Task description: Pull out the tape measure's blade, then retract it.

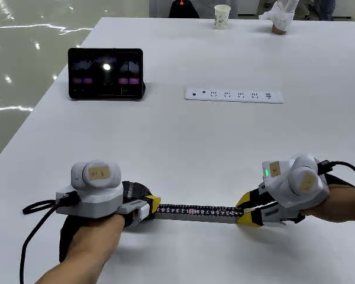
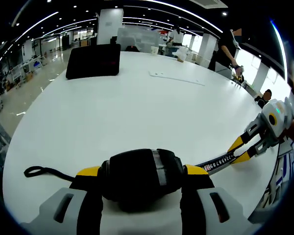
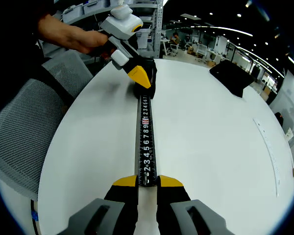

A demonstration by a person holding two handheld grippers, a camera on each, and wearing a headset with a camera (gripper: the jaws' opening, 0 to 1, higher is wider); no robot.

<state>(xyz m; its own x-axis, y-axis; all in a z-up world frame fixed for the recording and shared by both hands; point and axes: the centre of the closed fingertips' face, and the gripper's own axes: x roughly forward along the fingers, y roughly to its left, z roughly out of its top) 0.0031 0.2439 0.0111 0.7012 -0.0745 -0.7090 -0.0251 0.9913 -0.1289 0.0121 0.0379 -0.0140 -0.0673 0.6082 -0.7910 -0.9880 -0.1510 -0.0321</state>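
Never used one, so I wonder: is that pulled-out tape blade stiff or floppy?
Probably fairly stiff: the blade spans straight between case and right gripper. Thin, so it likely bends if pushed sideways.

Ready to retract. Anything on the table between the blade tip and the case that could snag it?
Nothing visible. The blade runs straight over bare table from the right tongs to the case clamped in the left tongs.

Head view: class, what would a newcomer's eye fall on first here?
The dark numbered tape blade stretches over the white table, nearest the viewer. The left gripper clamps the black rounded tape-measure case; the right gripper pinches the blade's end. A black tablet stands behind, left.
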